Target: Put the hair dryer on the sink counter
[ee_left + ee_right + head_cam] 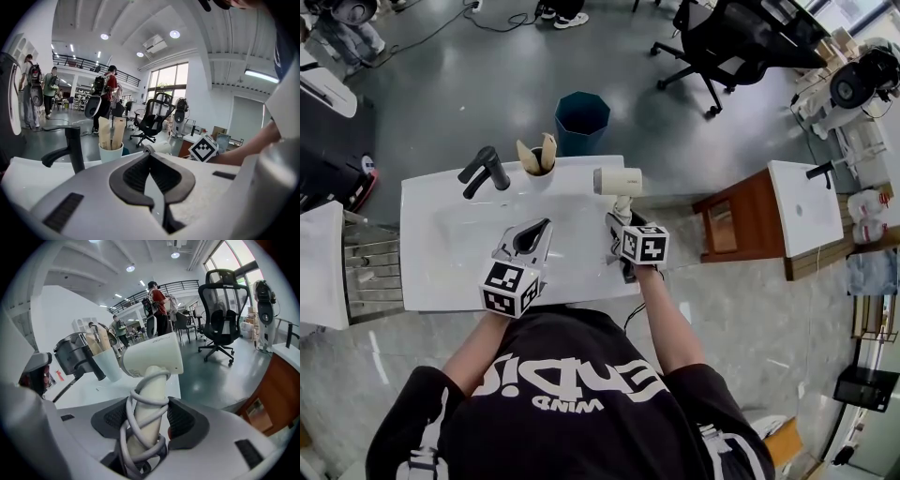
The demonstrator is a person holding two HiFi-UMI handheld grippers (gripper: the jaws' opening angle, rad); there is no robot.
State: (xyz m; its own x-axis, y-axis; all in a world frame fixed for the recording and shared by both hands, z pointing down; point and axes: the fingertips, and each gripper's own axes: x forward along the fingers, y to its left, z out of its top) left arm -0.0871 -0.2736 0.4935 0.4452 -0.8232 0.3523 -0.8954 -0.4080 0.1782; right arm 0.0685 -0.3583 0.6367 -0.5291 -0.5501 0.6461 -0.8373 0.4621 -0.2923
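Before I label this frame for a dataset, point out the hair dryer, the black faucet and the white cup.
hair dryer (152,357), right gripper view, on its white barrel.
black faucet (75,150), left gripper view, on its upright stem.
white cup (111,153), left gripper view, on its side wall.

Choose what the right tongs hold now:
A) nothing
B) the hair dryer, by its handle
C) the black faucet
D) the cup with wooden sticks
B: in the right gripper view the right tongs are closed on the handle of the hair dryer, which has the cord wound around it.
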